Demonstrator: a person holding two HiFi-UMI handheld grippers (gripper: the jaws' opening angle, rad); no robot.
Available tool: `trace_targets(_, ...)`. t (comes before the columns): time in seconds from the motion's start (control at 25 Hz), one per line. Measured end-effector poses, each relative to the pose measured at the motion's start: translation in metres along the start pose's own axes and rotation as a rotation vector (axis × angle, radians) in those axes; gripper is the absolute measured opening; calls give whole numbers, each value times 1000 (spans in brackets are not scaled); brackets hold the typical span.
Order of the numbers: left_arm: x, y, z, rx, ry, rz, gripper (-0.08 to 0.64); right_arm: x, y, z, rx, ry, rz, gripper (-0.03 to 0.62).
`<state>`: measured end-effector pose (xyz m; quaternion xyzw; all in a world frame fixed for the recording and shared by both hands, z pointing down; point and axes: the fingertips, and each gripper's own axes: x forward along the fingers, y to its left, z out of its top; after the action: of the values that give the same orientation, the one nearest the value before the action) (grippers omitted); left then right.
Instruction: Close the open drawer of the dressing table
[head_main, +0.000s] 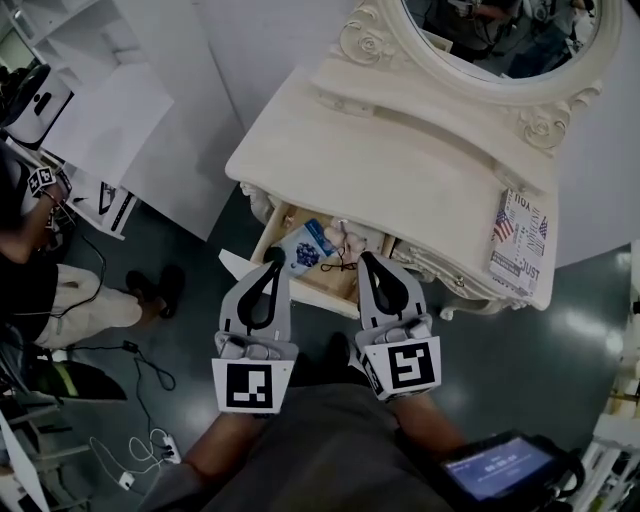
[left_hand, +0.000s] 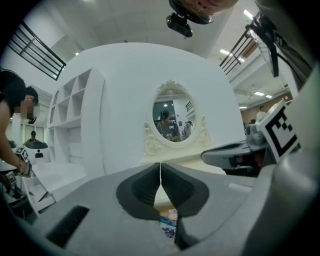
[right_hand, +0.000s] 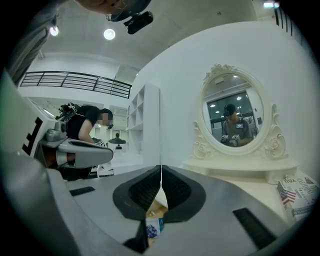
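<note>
A cream dressing table (head_main: 400, 150) with an oval mirror (head_main: 505, 40) stands ahead. Its drawer (head_main: 330, 285) is pulled out toward me, showing a blue-printed packet (head_main: 305, 245) and small items inside. My left gripper (head_main: 272, 258) is shut and empty, its tips over the drawer's front left part. My right gripper (head_main: 366, 262) is also shut and empty, tips at the drawer's front right. In the left gripper view the gripper (left_hand: 160, 165) points at the mirror (left_hand: 173, 119). The right gripper (right_hand: 161, 169) likewise faces the table, with the mirror (right_hand: 234, 116) to its right.
A book with a flag cover (head_main: 520, 240) lies on the tabletop's right end. A person (head_main: 40, 270) stands at the left near white shelving (right_hand: 145, 125). Cables and a power strip (head_main: 150, 445) lie on the dark floor. A device with a screen (head_main: 495, 470) sits at lower right.
</note>
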<state>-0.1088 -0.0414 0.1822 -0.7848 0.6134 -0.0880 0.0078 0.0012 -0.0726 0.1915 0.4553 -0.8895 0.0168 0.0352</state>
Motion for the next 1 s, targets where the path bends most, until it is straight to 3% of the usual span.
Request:
trace_targets(0.24, -4, 12, -31, -23, 71, -19, 17, 2, 24, -15, 26, 5, 17, 15)
trace_targets(0.68, -38, 1, -114, -134, 149, -131, 23, -30, 69, -88, 87, 147, 0, 15)
trace_targets(1.0, -27, -12, -166, -161, 182, -211, 172, -46, 80, -121, 128, 195, -24, 15)
